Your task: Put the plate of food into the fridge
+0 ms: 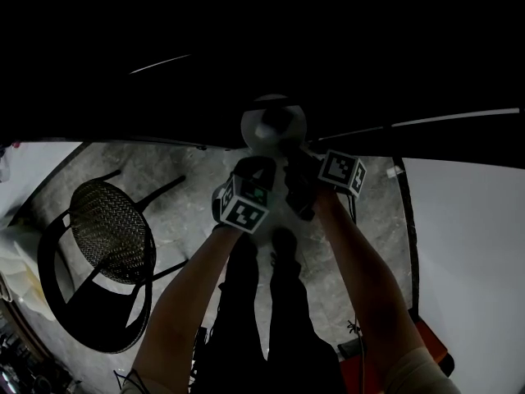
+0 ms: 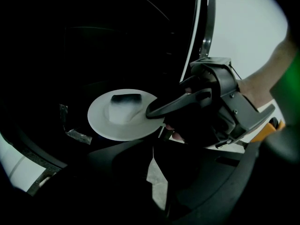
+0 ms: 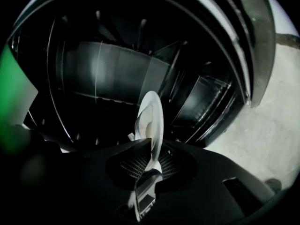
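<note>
A white plate (image 1: 274, 124) hangs level at the mouth of the dark fridge (image 1: 246, 56). On the plate (image 2: 123, 116) lies a pale lump of food (image 2: 124, 104) with a dark top. My right gripper (image 2: 157, 111) is shut on the plate's near right rim; in its own view the plate (image 3: 152, 121) shows edge-on, with its rim running down between the jaws of the right gripper (image 3: 151, 165). My left gripper (image 1: 254, 175) sits just short of the plate, lower and to the left. Its jaws (image 2: 154, 146) meet at the tips with nothing between them.
Dark shelves and bins (image 3: 108, 78) fill the fridge ahead. A white door panel (image 1: 467, 236) stands at the right. A black mesh chair (image 1: 107, 236) stands on the grey floor at the left. The person's legs (image 1: 262, 302) are below the grippers.
</note>
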Demonstrator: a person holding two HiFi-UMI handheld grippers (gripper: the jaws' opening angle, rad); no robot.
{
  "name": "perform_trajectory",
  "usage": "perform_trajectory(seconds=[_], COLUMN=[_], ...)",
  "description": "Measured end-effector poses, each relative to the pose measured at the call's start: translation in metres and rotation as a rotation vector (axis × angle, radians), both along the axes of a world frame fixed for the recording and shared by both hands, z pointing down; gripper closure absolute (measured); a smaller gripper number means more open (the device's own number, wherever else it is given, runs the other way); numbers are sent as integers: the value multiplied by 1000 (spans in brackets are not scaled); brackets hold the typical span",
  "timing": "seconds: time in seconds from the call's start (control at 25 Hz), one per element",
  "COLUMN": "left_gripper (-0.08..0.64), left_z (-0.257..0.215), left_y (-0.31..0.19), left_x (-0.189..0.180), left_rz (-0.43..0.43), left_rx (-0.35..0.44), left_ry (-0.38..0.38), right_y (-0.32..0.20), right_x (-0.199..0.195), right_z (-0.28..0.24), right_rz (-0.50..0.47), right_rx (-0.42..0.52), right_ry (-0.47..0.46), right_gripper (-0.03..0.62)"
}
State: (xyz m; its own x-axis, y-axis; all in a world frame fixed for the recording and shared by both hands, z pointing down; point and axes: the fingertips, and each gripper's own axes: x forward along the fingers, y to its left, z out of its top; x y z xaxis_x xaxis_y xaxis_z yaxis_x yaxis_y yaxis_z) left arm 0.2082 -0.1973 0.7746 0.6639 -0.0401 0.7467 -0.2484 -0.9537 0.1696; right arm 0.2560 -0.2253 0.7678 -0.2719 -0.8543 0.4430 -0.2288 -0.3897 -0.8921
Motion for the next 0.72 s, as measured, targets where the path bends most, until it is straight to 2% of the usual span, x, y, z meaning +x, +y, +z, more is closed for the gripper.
perform_trajectory(seconds=[0.16,0.32,0.44,0.72], left_gripper=[549,548,548,548], left_z=[-2,-2,0,-3], left_y=[-8,-12,-15,-21], left_x=[4,4,4,5], left_rz=[-35,-44,-58,-93], left_rx=[-7,-7,-9,-29], left_ry=[15,14,17,26], right_y=[-7,-8,-8,-2], right_x=[-3,-5,-4,-7], right_z=[-2,-5,-8,-6], right_rz=[-77,-119,-134,-177], right_rx=[3,5,17,8], right_ry=[69,101,110,154], right_gripper=[555,551,494,462])
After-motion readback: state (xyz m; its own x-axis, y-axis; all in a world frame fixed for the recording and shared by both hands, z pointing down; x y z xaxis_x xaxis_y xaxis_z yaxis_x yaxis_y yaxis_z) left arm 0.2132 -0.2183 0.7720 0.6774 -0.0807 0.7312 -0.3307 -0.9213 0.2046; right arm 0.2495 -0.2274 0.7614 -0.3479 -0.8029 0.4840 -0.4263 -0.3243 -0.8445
